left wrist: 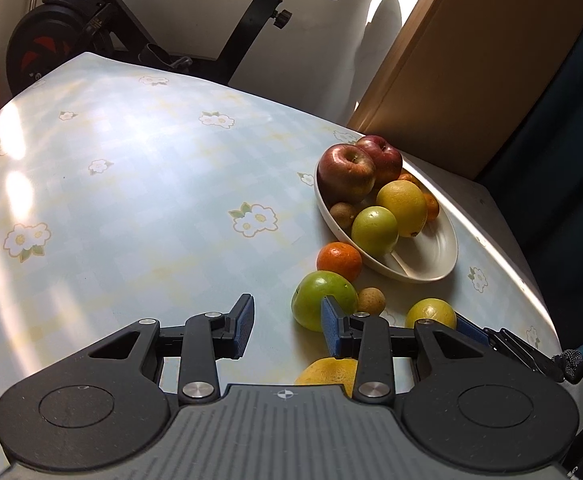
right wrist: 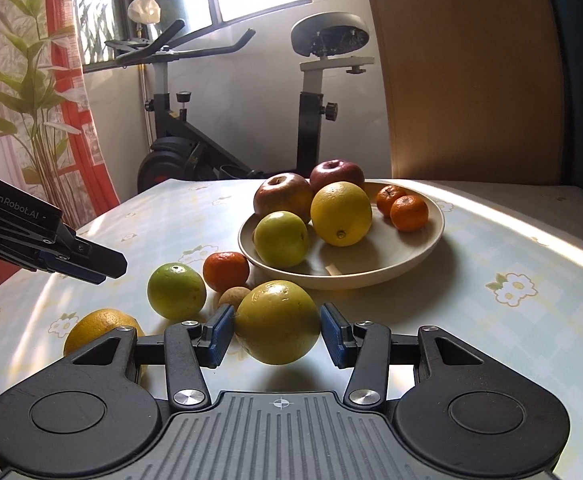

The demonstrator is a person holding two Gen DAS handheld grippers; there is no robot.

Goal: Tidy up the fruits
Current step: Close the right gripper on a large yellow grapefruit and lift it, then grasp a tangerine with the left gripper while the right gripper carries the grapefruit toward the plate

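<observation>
Two views. Left wrist: left gripper empty, jaws apart over the tablecloth; green fruit, tangerine and small brown fruit lie loose just before the bowl of apples and citrus. Right wrist: right gripper clenched on a yellow-green fruit, near side of the bowl; an orange sits at lower left.
</observation>
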